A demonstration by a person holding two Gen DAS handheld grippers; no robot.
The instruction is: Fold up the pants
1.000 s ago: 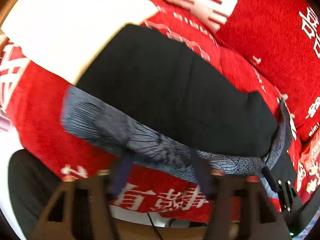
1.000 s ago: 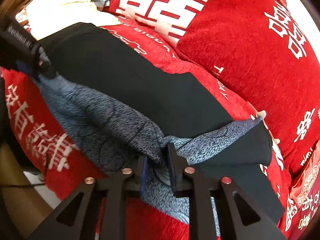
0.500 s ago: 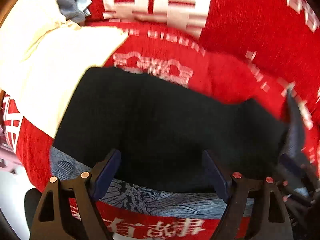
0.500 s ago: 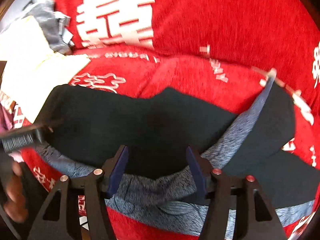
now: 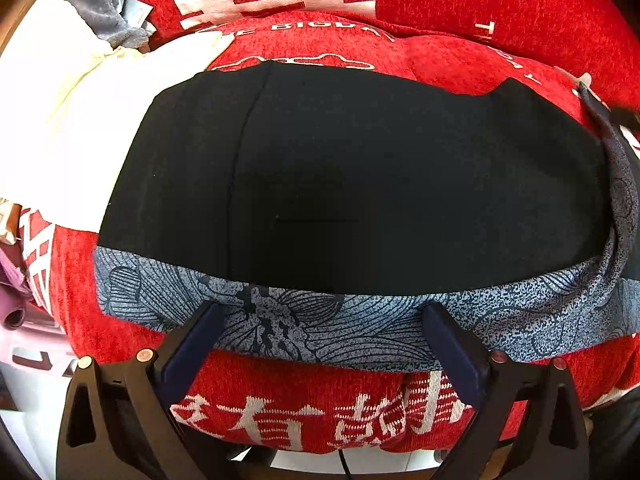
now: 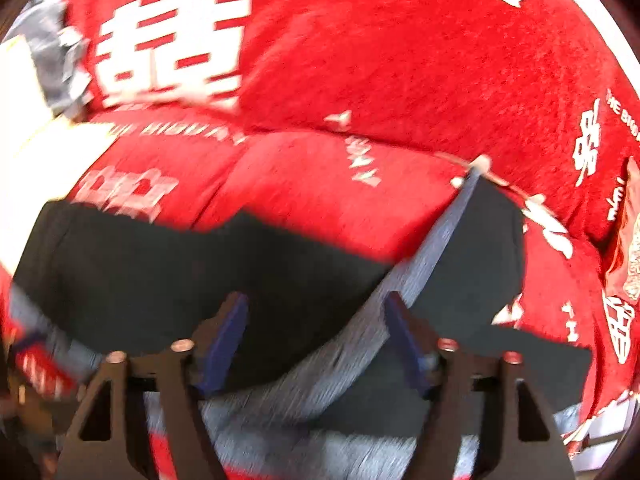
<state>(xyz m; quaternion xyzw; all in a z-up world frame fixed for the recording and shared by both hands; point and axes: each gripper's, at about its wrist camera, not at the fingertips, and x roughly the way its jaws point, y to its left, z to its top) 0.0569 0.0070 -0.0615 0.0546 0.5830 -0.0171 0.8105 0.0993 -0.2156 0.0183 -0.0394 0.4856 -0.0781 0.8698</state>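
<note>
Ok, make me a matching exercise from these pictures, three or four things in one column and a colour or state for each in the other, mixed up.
1. folded pants
2. plush sofa cover
3. cloth at left
4. left hand-held gripper

a. cream
b. open
c. black with a blue-grey patterned band
d. red with white characters

Pairs: 1-c, 2-d, 3-a, 4-b

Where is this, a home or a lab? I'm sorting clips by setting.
Probably a home: the pants lie on a red cushion cover with white characters, like a sofa or bed, with other laundry beside.
</note>
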